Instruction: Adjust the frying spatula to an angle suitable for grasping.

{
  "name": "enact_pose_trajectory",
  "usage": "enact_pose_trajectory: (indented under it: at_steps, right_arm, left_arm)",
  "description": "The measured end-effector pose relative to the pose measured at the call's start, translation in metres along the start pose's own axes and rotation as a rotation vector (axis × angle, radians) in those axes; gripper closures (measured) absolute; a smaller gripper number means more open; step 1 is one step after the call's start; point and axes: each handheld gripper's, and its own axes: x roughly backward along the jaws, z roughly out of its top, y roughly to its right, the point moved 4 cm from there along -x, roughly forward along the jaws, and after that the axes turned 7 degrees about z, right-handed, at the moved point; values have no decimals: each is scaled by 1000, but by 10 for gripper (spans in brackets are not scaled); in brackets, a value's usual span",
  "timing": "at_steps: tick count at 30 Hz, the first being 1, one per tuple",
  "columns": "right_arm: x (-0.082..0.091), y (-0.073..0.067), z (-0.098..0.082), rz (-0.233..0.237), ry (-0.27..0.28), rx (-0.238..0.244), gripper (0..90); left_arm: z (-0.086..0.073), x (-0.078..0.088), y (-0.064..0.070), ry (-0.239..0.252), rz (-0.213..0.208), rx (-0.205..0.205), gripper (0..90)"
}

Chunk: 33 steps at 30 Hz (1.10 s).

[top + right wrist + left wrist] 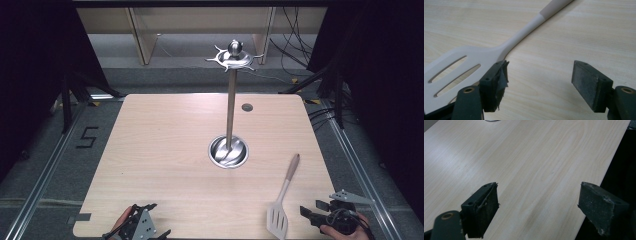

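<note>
— What have you got in your grippers?

— Nothing. My right gripper [539,80] is spread wide, its black jaws well apart with bare wood between them; the pads are matt, scuffed, and one has a frayed strip of tape hanging off it. It sits at the near right corner of the desk [165,150]. My left gripper [539,207] is just as slack, jaws parted over the desk's near left corner, their faces dusty and worn at the edges.

— What lies nearest?

— A spatula [283,200], just beside my right gripper, toward the desk's middle. In the right gripper view its blade is by my left jaw; whether they touch I cannot tell. It is pale, smooth, matt like plastic or silicone, with a flat slotted blade toward the near edge and a slim rounded handle that runs away toward the far right, ending in a slightly tan grip.

— And farther out?

— Near the centre of the desk stands a metal rack [230,100]: a shiny round dished base, a straight upright pole, and a ring of curved hooks at the top under a ball knob. All polished steel. Behind it, toward the far edge, a small dark round cap [246,107] sits flush in the light wood-grain top.
</note>
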Motion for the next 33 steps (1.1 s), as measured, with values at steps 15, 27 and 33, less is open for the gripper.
enact_pose_trajectory:
  at_steps: [15,27,33]
  right_arm:
    - [-5,-5,11,0,-20,44,302]
    - [-29,-4,49,-80,-143,33,369]
    - [-46,-12,60,-96,-201,48,375]
  left_arm:
    - [0,2,0,-17,-26,-16,156]
    - [0,1,-2,-4,-4,-17,156]
    - [-1,1,-1,-21,-23,-32,156]
